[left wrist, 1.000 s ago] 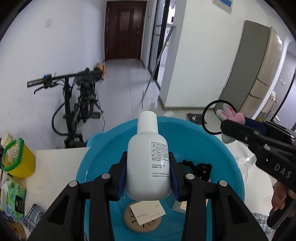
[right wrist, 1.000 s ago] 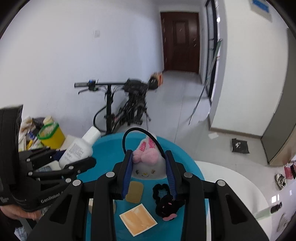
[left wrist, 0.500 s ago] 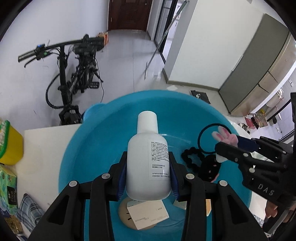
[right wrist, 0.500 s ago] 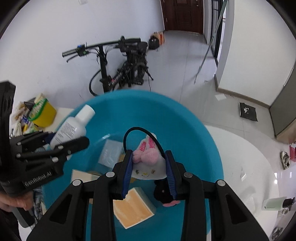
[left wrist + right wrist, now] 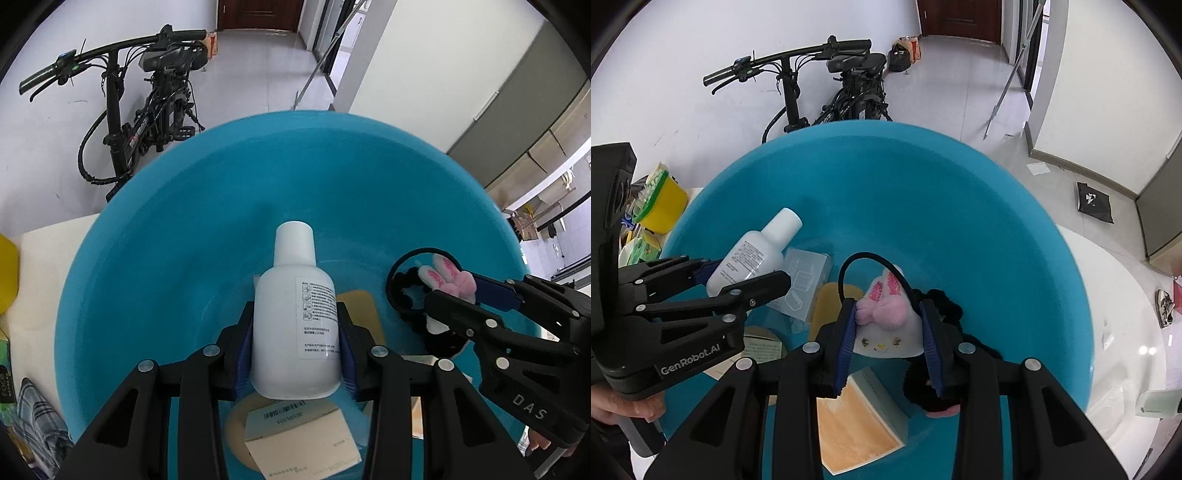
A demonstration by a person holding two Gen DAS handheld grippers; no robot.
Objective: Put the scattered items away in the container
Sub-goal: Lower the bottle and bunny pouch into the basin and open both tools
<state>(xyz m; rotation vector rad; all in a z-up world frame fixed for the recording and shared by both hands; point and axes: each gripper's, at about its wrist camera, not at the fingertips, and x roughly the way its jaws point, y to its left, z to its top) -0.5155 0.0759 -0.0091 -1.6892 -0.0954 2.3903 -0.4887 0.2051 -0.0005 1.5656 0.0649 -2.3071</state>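
Landmark: blue basin, the container; all places below are given relative to it.
Left gripper: over the basin's inside, jaws closed on the white bottle, cap pointing toward the far wall of the basin.
Right gripper: also over the inside, to the right of the left one; jaws closed on the bunny hair tie (pink ears and black elastic loop stick out past the tips).
Already in basin: a clear plastic case, a tan pad, a black scrunchie, an orange-faced card, a printed box.
Outside basin: yellow tub on the desk to its left; bicycle beyond its far rim.
Step in hand: drop-off of both held items, judged from both sitting below rim level.
Next move calls for: opening each pair of jaws, then lifting straight up clear of the rim (bottle may roll onto the case; harmless).
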